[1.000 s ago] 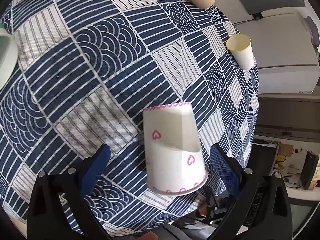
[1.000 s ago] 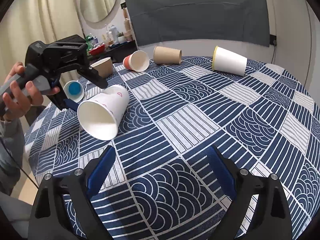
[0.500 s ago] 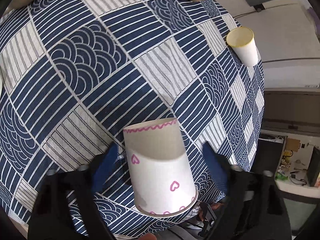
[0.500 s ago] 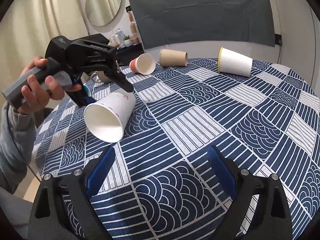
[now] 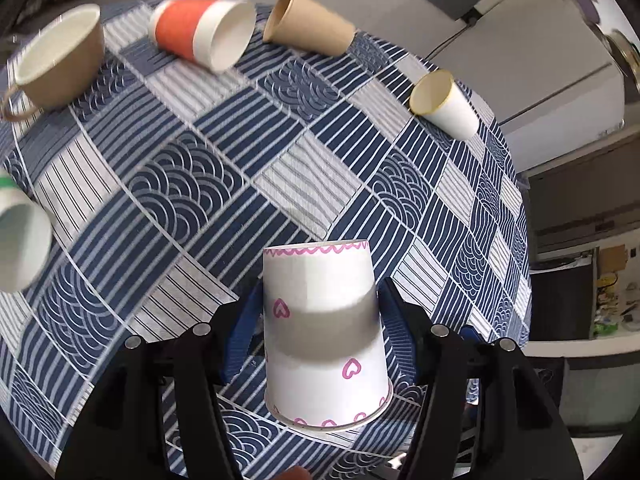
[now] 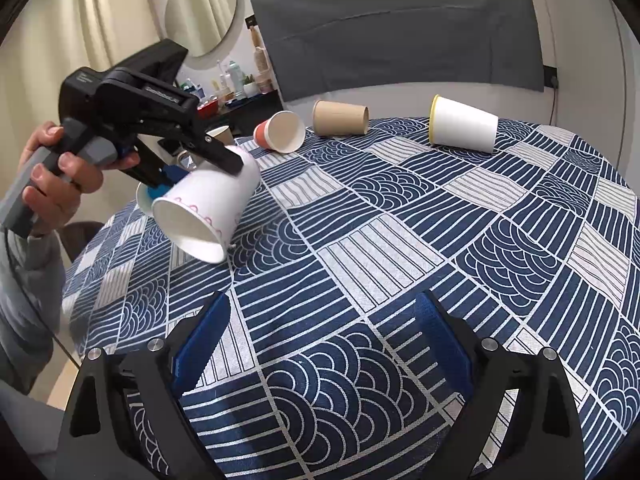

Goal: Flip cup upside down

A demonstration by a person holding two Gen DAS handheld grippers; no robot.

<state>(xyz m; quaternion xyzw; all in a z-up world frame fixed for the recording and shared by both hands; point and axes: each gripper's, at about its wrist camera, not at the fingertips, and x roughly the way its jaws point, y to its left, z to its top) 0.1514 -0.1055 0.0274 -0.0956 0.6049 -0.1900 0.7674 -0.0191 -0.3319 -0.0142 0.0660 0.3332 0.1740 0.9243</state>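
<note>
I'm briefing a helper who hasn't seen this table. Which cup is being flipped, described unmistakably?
On the round table with the blue patchwork cloth, look at its left edge, where the left gripper grips a tilted cup. It is the white cup with pink hearts and a pink scalloped rim; no other cup has these.

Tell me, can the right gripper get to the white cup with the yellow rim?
Probably yes. The right gripper is open and empty, and only bare tablecloth lies between it and the yellow-rimmed cup lying on its side.

bright, even indoor light — strong fisheye bending, motion blur at edges.
</note>
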